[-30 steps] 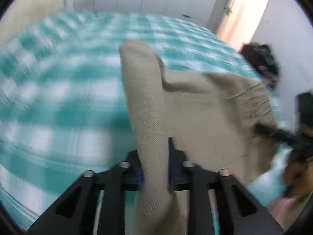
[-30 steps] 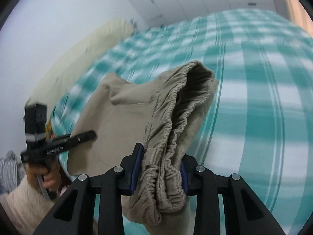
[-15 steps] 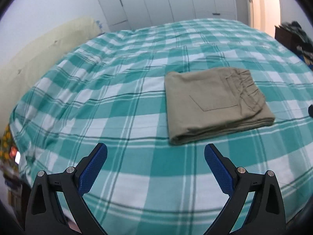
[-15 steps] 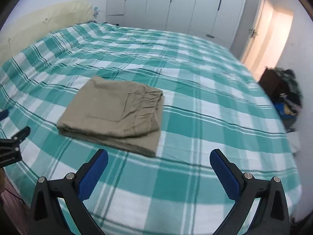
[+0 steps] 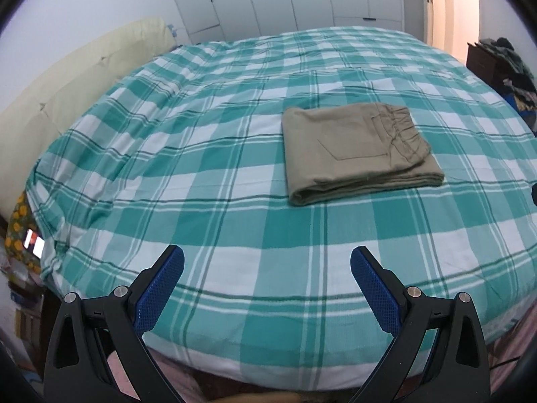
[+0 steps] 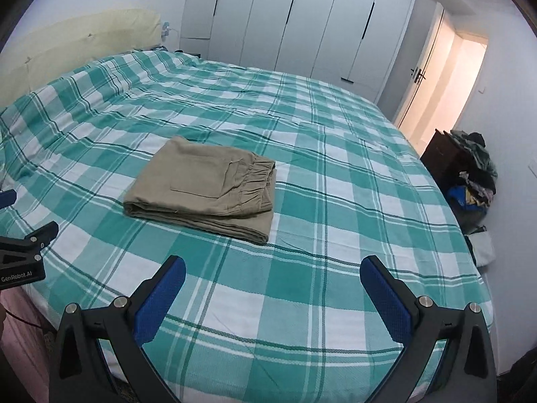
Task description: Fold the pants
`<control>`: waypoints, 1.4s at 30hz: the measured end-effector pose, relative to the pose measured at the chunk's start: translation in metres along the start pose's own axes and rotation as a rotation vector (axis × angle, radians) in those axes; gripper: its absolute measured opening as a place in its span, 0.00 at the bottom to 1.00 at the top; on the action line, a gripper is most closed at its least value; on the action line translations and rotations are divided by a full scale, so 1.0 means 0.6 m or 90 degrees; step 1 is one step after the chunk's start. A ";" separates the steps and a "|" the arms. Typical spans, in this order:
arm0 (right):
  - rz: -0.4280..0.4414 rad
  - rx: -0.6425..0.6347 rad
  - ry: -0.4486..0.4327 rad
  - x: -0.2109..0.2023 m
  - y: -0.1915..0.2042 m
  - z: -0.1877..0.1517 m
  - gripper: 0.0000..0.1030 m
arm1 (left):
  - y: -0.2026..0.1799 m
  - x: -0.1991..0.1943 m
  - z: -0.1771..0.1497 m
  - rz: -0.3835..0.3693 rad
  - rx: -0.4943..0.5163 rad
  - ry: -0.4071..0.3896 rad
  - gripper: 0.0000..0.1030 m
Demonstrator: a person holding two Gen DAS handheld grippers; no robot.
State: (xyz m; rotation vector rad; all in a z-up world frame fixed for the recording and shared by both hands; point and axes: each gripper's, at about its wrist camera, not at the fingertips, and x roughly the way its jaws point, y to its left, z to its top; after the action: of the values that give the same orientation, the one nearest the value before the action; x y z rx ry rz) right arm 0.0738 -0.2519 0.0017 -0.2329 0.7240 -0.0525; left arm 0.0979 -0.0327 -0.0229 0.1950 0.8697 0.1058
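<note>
The khaki pants (image 5: 355, 151) lie folded in a neat rectangle on the green-and-white checked bed (image 5: 201, 174), elastic waistband on the right, back pocket on top. They also show in the right wrist view (image 6: 204, 186). My left gripper (image 5: 266, 258) is open and empty, held back over the bed's near edge, well short of the pants. My right gripper (image 6: 272, 268) is open and empty, also back from the pants. The left gripper's side (image 6: 23, 252) shows at the left edge of the right wrist view.
A cream headboard (image 5: 67, 77) runs along the bed's left side. White wardrobe doors (image 6: 295, 20) stand behind the bed. A dark cabinet piled with clothes (image 6: 470, 168) stands at the right wall by an open doorway (image 6: 439, 77).
One second ago both grippers were shut on the pants, lifting them. Both have let go and opened wide, and pulled back; the pants now lie folded flat on the bed.
</note>
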 end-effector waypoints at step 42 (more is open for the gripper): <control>0.030 -0.019 0.049 -0.076 0.020 -0.013 0.99 | -0.018 -0.057 -0.005 -0.050 0.013 0.031 0.99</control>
State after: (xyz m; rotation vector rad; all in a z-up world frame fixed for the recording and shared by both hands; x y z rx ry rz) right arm 0.0342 -0.2361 0.0227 -0.2436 0.8065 -0.0047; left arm 0.0740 -0.0484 -0.0015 0.1776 0.9253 0.0284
